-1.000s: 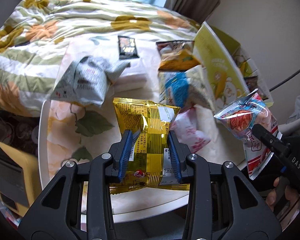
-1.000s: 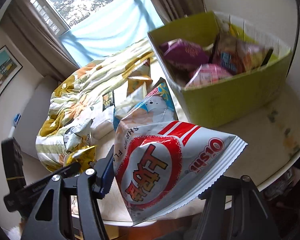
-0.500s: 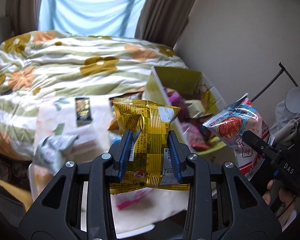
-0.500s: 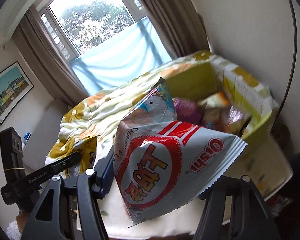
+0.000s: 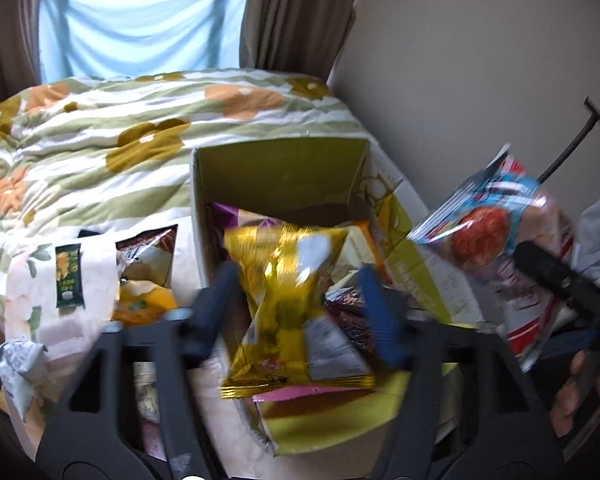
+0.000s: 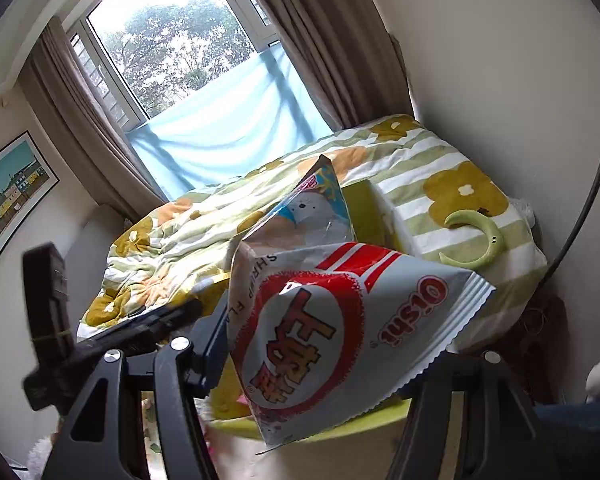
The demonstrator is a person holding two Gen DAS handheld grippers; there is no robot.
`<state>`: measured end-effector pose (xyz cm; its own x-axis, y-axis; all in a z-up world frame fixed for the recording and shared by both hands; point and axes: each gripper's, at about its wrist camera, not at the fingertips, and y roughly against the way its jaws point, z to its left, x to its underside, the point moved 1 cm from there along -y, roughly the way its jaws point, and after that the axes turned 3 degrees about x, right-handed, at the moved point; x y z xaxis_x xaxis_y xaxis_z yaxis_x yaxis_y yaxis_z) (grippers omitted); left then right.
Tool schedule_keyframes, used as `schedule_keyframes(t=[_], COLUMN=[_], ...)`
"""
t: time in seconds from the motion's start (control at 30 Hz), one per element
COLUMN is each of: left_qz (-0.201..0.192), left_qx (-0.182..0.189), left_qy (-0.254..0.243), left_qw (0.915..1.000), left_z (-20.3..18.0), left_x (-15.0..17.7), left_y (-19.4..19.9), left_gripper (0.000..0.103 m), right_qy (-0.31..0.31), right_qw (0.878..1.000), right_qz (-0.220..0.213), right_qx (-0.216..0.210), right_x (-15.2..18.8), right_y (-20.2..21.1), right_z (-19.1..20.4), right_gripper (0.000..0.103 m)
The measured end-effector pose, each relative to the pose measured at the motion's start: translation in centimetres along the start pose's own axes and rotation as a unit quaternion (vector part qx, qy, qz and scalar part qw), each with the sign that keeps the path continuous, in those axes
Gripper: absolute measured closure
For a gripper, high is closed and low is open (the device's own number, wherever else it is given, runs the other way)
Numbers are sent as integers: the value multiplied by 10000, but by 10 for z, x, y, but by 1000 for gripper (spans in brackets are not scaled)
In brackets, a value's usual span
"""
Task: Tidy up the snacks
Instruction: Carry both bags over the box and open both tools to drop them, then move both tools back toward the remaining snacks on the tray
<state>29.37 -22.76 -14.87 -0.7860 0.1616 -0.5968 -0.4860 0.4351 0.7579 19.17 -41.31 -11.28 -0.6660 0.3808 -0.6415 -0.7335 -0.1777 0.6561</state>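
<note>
Left wrist view: the left gripper is hanging with its jaws spread, the gold snack packet lying loose between them over the open green box. Judging by its tilt, it could be sliding onto the box's near rim.

Right wrist view: the right gripper is clamping the Oishi shrimp-chip bag, which is blocking sight of the box and risks a blind drop.
</note>
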Motion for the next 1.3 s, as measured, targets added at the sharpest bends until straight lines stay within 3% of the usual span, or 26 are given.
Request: schedule_keyframes(t=[0.07,0.2,0.53,0.83,0.9,1.0,1.17,1.3], left_qz=[-56,64,-168,-124,-95,-49,-16,-58], left_qx=[-93,-322,-691,-920,-963,-1026,-1059,-1029], left_qy=[36,180,424,454,463,455,458,454], left_qw=[9999,9993,9966,9946,9942,9937,9933,9936], left_z=[-3,1,11,12,13,14,15,12], left_x=[3,15,20,8,7,7,13,16], left_y=[-7,-10,17,15,12,10,7,10], left_gripper=[1,1,1,1,1,1,1,1], right_qy=[14,66,333,414,357,282,366,561], right_qw=[10000,9996,9979,9943,9922,9914,9930,9909], right_qz=[53,196,404,892,1111,1223,1060,1190], right_qx=[-53,-190,-385,-417,-448,-373,-370,-272], right_x=[-6,-11,-35,-68,-70,-68,-56,-49], right_y=[-5,-13,-35,-96,-116,-132,-121,-115], right_z=[-11,-25,-31,-25,-25,-29,-33,-32], right_gripper=[44,44,44,42,36,9,8,8])
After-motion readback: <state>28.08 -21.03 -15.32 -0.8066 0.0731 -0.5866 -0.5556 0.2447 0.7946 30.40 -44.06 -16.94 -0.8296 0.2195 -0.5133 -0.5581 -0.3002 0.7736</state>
